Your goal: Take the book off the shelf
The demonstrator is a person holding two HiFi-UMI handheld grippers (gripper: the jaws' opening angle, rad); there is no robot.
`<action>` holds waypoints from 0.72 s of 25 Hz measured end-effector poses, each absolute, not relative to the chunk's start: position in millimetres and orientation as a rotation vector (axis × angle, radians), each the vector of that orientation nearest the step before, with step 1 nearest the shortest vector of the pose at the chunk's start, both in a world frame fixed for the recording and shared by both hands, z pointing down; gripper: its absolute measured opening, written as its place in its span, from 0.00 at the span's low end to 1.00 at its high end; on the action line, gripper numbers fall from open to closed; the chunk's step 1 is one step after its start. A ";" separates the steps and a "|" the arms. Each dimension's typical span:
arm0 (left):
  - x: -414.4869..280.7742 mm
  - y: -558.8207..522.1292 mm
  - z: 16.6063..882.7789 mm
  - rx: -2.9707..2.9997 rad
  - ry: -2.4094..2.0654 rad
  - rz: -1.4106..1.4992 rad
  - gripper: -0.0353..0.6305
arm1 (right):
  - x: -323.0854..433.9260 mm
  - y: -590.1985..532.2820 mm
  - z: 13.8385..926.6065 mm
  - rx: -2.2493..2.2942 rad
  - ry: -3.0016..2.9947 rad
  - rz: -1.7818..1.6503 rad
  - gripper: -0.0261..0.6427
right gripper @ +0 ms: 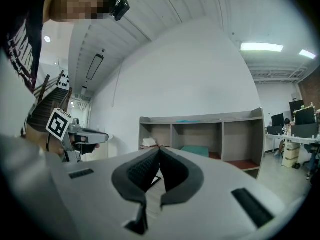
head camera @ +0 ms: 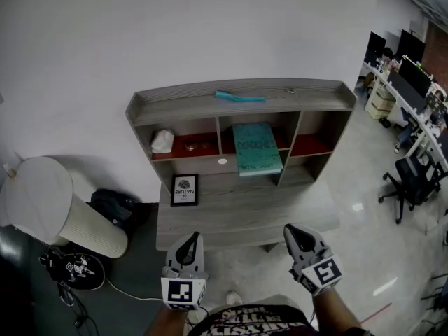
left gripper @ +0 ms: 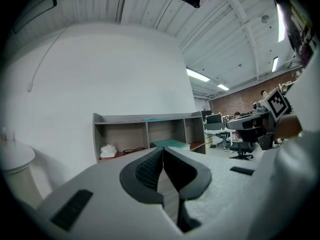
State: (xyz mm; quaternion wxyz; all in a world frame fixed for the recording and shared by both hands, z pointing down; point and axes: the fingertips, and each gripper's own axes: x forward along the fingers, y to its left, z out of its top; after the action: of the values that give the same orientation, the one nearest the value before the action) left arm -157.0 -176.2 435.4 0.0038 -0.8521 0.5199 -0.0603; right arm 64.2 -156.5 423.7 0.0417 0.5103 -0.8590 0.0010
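A teal book (head camera: 257, 148) lies flat in the middle compartment of the grey wooden shelf unit (head camera: 245, 102), its front edge sticking out over the desk. The same book (left gripper: 171, 144) shows in the left gripper view, and the book (right gripper: 196, 151) is also in the right gripper view. My left gripper (head camera: 187, 243) and right gripper (head camera: 297, 234) hover side by side near the desk's front edge, well short of the shelf. Both are shut, jaws touching, with nothing between them.
A teal strip (head camera: 239, 97) lies on the shelf top. The left compartment holds a white crumpled thing (head camera: 162, 141) and glasses (head camera: 198, 145). A small framed picture (head camera: 185, 189) stands on the desk. A white bin (head camera: 49, 208) is at left, office chairs (head camera: 411, 180) at right.
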 end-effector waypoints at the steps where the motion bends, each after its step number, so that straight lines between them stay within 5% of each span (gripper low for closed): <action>1: -158.5 -179.8 436.7 -2.676 1.627 -0.184 0.06 | 60.9 -158.6 425.2 1.559 -2.627 0.005 0.05; 18: -144.9 -222.8 454.4 -2.729 1.595 -0.185 0.06 | 76.5 -192.7 434.1 1.621 -2.583 0.048 0.05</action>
State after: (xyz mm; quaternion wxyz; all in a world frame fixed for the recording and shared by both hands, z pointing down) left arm -144.9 -222.8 454.4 -0.0126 -0.8618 0.5036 -0.0584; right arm 76.5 -192.7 434.1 0.0460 0.5310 -0.8460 0.0156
